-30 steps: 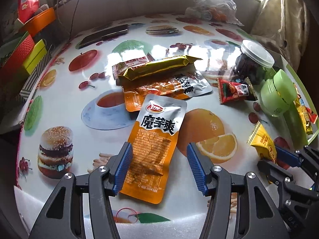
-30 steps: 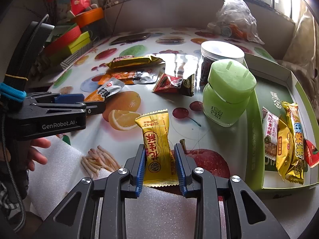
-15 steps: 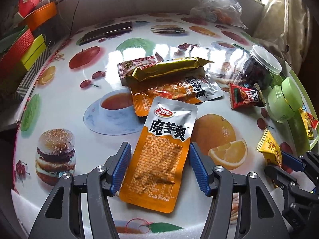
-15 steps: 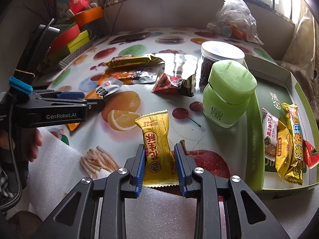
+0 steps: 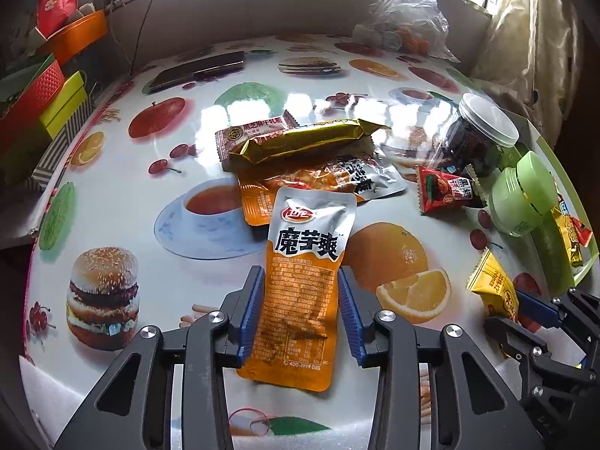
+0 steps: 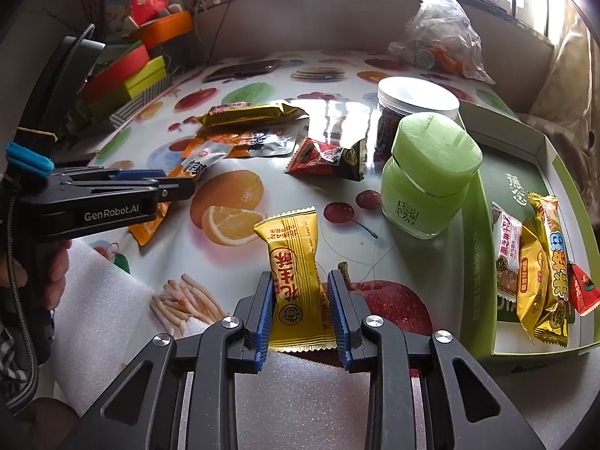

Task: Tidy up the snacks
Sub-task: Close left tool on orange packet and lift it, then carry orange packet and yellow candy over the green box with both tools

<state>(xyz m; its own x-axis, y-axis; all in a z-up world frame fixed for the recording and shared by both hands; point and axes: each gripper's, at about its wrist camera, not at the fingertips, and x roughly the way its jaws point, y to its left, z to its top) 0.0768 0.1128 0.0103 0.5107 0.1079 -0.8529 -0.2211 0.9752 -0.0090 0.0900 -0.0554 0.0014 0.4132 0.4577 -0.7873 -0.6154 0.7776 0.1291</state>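
My left gripper [image 5: 302,311] is shut on an orange and silver snack pouch [image 5: 305,273], its pads against both long edges on the table. My right gripper [image 6: 302,309] is shut on a yellow candy packet [image 6: 298,285] and shows at the left wrist view's right edge [image 5: 525,311]. The left gripper shows in the right wrist view [image 6: 176,187]. A green box [image 6: 483,262] at the right holds several snack packets [image 6: 536,266]. More snacks lie mid-table: a gold bar [image 5: 303,142], a second orange pouch [image 5: 318,183], a red packet [image 5: 446,189].
A light green jar [image 6: 431,183] and a white-lidded jar of dark snacks [image 6: 416,105] stand beside the box. A phone [image 5: 198,69] and a clear plastic bag [image 5: 408,26] lie at the back. Coloured boxes [image 5: 41,101] line the left edge. White foam [image 6: 300,405] covers the front edge.
My left gripper has closed its jaws in from wide open onto the orange pouch. The right gripper has stayed still, gripping the yellow packet.
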